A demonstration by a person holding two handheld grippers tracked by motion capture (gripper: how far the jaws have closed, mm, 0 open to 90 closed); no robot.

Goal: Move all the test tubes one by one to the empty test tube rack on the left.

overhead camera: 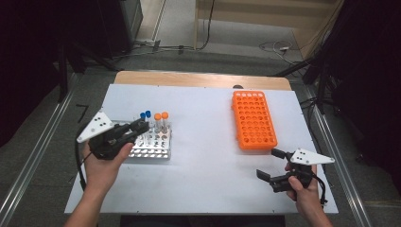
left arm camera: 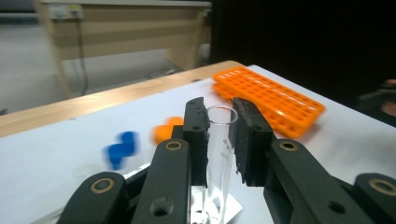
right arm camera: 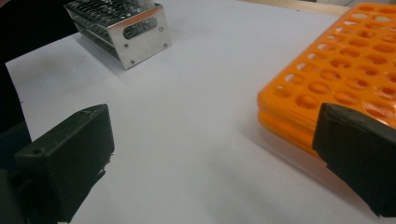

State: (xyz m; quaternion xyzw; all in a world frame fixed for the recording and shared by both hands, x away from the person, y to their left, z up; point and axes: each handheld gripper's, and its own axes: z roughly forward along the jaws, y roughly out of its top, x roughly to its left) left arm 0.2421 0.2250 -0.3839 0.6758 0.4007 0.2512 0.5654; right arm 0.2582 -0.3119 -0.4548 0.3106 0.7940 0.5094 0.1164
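In the left gripper view, my left gripper (left arm camera: pixel 218 112) is shut on a clear, uncapped test tube (left arm camera: pixel 220 144), held upright between its pads. In the high view the left gripper (overhead camera: pixel 140 126) hovers over a metal tube rack (overhead camera: pixel 153 150) at the table's left. That rack holds blue-capped tubes (overhead camera: pixel 145 115) and orange-capped tubes (overhead camera: pixel 161 116). An empty orange tube rack (overhead camera: pixel 254 119) lies at the right. My right gripper (overhead camera: pixel 270 163) stands open just in front of it, with nothing between its jaws (right arm camera: pixel 212 158). The orange rack's (right arm camera: pixel 345 70) corner is beside the right jaw.
A white sheet (overhead camera: pixel 203 156) covers the table, with a wooden edge (overhead camera: pixel 198 79) at the far side. The metal rack (right arm camera: pixel 126 28) shows far off in the right gripper view. Cables lie on the floor beyond the table.
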